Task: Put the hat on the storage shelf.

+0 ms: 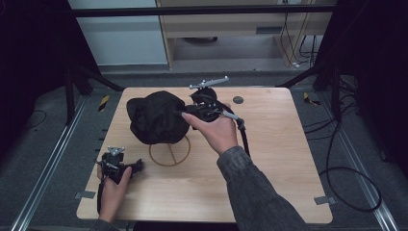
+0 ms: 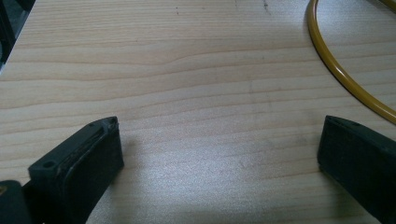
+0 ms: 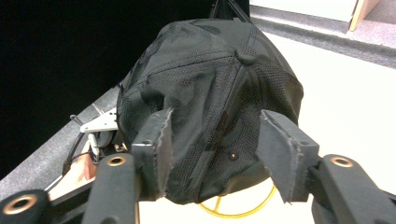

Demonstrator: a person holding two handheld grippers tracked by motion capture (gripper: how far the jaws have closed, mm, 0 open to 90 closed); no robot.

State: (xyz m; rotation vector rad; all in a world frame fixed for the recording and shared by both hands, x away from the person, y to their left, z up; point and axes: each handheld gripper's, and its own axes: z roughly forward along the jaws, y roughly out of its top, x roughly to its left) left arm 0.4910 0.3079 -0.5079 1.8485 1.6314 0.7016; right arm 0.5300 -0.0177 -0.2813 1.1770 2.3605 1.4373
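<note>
Left gripper [image 1: 137,165] rests on the table [image 1: 269,159], jaws wide and empty. The ring stand [image 1: 169,153] carries the cap [image 1: 156,116]. Right gripper [image 3: 212,140] straddles the cap's side, jaws parted, seemingly not pinching.

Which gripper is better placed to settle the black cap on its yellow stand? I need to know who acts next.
Likely the right gripper: its jaws flank the black cap over the yellow stand. The left gripper rests open on bare table, apart from it.
</note>
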